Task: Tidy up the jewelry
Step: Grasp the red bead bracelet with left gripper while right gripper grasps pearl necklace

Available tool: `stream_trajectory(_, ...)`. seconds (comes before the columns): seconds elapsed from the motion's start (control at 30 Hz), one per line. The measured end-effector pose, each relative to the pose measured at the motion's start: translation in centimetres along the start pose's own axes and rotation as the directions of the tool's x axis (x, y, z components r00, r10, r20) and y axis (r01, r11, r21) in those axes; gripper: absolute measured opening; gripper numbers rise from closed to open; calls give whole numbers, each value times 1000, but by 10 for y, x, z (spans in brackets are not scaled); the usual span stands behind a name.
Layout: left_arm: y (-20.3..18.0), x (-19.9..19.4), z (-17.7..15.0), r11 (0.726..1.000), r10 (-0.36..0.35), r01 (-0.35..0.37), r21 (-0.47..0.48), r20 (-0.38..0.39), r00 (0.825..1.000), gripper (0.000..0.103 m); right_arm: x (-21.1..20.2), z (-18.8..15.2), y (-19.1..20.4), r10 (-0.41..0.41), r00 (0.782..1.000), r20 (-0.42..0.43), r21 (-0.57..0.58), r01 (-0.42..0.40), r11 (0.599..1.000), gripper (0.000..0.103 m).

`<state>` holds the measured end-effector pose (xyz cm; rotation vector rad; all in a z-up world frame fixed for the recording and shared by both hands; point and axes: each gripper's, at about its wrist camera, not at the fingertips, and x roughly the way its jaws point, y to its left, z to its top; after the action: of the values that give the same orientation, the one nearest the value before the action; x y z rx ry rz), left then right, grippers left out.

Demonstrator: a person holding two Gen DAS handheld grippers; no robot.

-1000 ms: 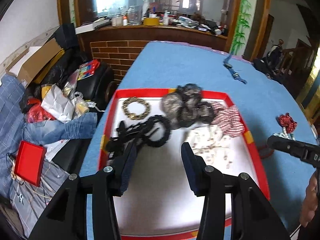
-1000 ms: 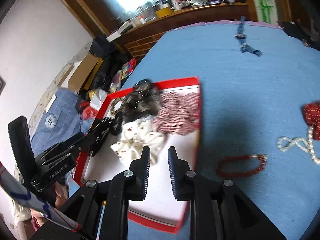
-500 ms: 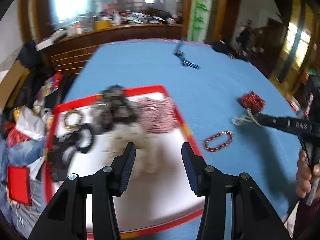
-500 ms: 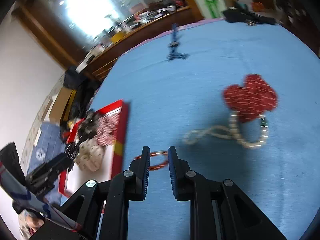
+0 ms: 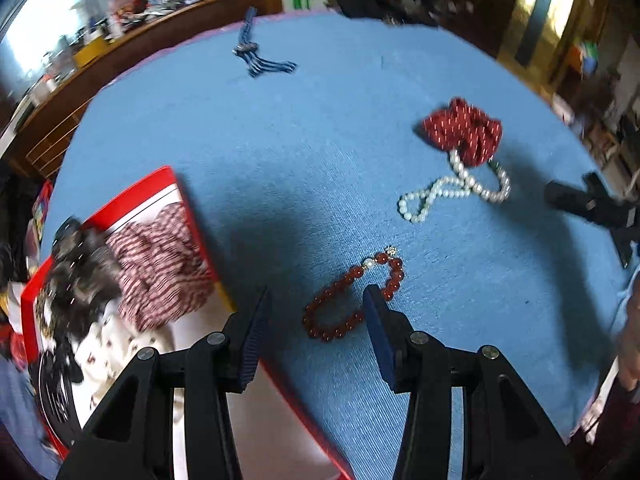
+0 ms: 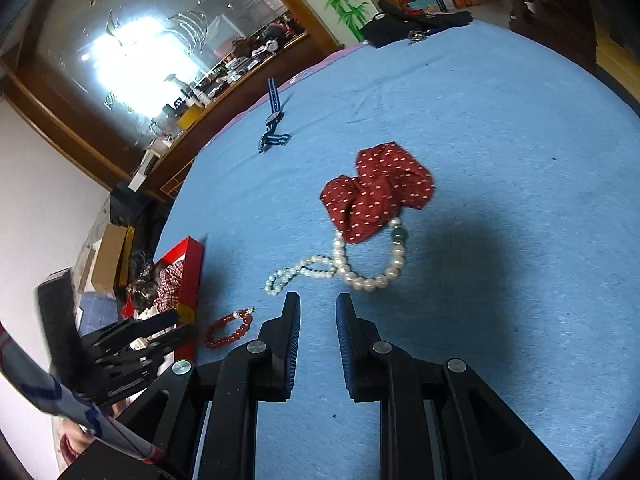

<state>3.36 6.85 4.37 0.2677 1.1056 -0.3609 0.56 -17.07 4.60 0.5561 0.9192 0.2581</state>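
A red bead bracelet (image 5: pixel 352 296) lies on the blue table just right of the red-rimmed tray (image 5: pixel 188 208). My left gripper (image 5: pixel 316 300) is open and empty, its fingers on either side of the bracelet, above it. A white pearl necklace (image 5: pixel 452 192) and a red dotted scrunchie (image 5: pixel 464 132) lie farther right. My right gripper (image 6: pixel 318 308) is open a little and empty, just short of the pearl necklace (image 6: pixel 340 268) and the scrunchie (image 6: pixel 376 192). The bracelet (image 6: pixel 228 330) and tray (image 6: pixel 188 272) show at its left.
The tray holds a red-white striped scrunchie (image 5: pixel 160 264), dark scrunchies (image 5: pixel 76 276) and a white cloth piece (image 5: pixel 108 344). A blue strap (image 5: pixel 260 60) lies at the table's far side. A wooden counter (image 5: pixel 120 36) stands beyond the table.
Both grippers have swung right, away from the tray. The left one now stands over the red bracelet; the right one has opened slightly and faces the pearl necklace.
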Motion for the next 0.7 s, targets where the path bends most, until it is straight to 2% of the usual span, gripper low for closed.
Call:
stream_trajectory(0.23,1,20,2,1000,24,-23,14,-58,998,45,-10,5,-15,-1,1000,22,30,0,1000,21)
stream_trajectory(0.33,4,28,3,1000,10,-10,-6,-64,998,41,-12,6,-17,-2,1000,25,34,1,999,21)
stream_trajectory(0.4,3,29,4,1000,0,-2,-20,-64,998,32,-12,7,-17,-7,1000,27,37,6,999,21)
stream_trajectory(0.47,0,28,4,999,1,-4,-40,-55,998,29,-10,10,-18,-13,1000,25,38,12,999,22)
stream_trajectory(0.53,-7,27,2,999,1,-4,-55,-48,999,18,-8,12,-19,-34,999,24,43,33,999,28)
stream_trajectory(0.57,-13,25,0,998,-26,23,-61,-43,999,14,-6,13,-21,-56,998,17,37,56,998,32)
stream_trajectory(0.7,-35,20,-8,994,-89,88,-69,-21,996,12,10,20,-25,-141,990,-21,14,141,990,34)
